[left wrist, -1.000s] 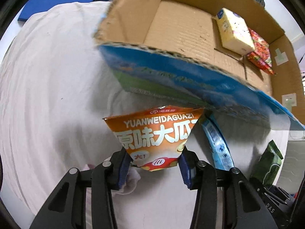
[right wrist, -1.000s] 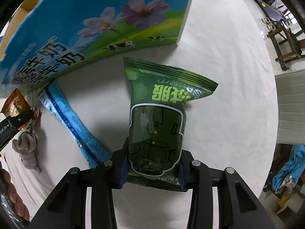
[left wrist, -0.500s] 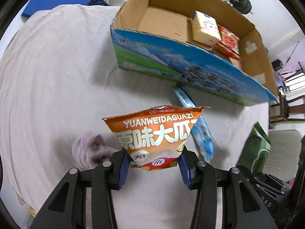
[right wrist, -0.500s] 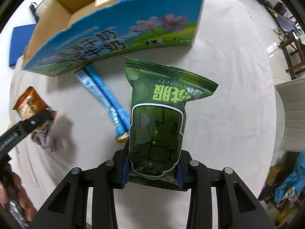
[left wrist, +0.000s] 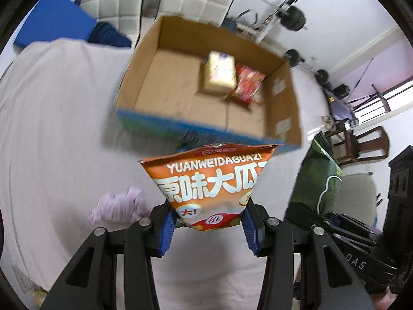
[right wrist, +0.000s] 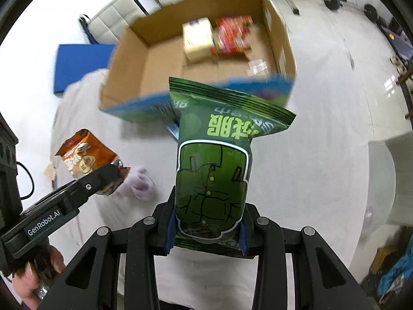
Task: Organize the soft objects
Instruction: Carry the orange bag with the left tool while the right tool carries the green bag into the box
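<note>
My left gripper (left wrist: 208,228) is shut on an orange snack bag (left wrist: 210,180) and holds it above the white-covered table, short of the open cardboard box (left wrist: 180,98). My right gripper (right wrist: 206,235) is shut on a green snack bag (right wrist: 214,170), also raised in front of the box (right wrist: 160,59). The box holds a pale yellow pack (left wrist: 219,73) and a red packet (left wrist: 247,85). The orange bag (right wrist: 82,155) and the left gripper show at the left of the right wrist view. The green bag (left wrist: 320,178) shows at the right of the left wrist view.
A crumpled lilac cloth (left wrist: 118,204) lies on the table near the left gripper, also seen in the right wrist view (right wrist: 139,183). White padded chairs (left wrist: 116,7), a blue mat (left wrist: 51,23) and gym weights (left wrist: 294,20) stand behind the box.
Both grippers have risen with their bags, and the views now look down into the box from higher up. The blue tube pack on the table is hidden behind the bags.
</note>
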`<state>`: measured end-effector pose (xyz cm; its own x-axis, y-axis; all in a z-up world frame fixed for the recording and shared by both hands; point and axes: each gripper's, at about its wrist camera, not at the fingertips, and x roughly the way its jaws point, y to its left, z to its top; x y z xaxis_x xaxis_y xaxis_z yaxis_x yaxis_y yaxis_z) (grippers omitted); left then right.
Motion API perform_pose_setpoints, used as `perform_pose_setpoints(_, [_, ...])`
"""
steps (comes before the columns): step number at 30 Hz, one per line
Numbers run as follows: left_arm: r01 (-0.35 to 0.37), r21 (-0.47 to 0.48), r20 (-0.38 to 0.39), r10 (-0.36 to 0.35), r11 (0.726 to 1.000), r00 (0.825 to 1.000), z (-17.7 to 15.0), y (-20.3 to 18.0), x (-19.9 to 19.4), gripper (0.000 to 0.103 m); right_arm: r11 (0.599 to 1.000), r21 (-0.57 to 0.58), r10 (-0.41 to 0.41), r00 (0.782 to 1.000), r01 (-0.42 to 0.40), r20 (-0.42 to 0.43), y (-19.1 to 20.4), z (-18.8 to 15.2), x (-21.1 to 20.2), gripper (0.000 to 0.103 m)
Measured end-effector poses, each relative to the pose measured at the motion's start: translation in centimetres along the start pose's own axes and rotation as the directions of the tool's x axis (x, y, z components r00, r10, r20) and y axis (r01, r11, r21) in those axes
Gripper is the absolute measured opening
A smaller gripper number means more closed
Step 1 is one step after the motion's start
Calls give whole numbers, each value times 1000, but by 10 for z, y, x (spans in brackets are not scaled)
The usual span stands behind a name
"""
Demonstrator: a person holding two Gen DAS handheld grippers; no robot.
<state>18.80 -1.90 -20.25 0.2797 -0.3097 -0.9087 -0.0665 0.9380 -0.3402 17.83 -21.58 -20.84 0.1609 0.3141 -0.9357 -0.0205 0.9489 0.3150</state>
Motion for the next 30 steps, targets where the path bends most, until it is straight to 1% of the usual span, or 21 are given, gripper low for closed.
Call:
perform_pose_setpoints(3, [14,31,20,-15,999,1000,31,-12,-10,42,1000,-25,2,999,-1,45,8,27,-21,39])
perform_pose_setpoints(5, [16,46,21,-17,999,1000,52,-17,-8,42,999,-42,-12,998,15,67,13,46,-27,39])
perform_pose_setpoints(7, [2,66,20,-3,998,1000,75,-21,-3,42,998,-48,-29,996,33,82,14,66,-29,39])
perform_pose_setpoints(10, [-3,55,-4,3,998,1000,104,-16,13,42,996,-48,-67,994,72,84,11,95,-22,39])
perform_pose_setpoints(13, [-10,34,-54,12,999,998,131,-7,41,42,994,-39,-105,993,107,54,4,120,0,39])
perform_pose_setpoints(18, [-51,10,-138,52,999,989,166,14,91,42,989,-23,-150,988,149,-42,-9,155,61,39])
perform_pose_setpoints(24, [-88,1,-215,86,996,973,200,29,141,41,981,-41,-196,971,192,-136,-21,163,116,39])
perform_pose_setpoints(25, [-93,5,-223,92,996,971,204,30,147,41,980,-42,-200,969,196,-146,-22,164,123,39])
perform_pose_setpoints(26, [-95,8,-232,95,995,968,209,30,153,37,978,-42,-206,966,202,-155,-24,165,129,39])
perform_pose_setpoints(27, [-96,13,-245,96,995,965,214,30,161,36,979,-44,-206,965,201,-162,-25,163,132,39])
perform_pose_setpoints(30, [-114,33,-258,119,993,959,224,29,177,36,977,-46,-212,961,207,-176,-27,163,145,39])
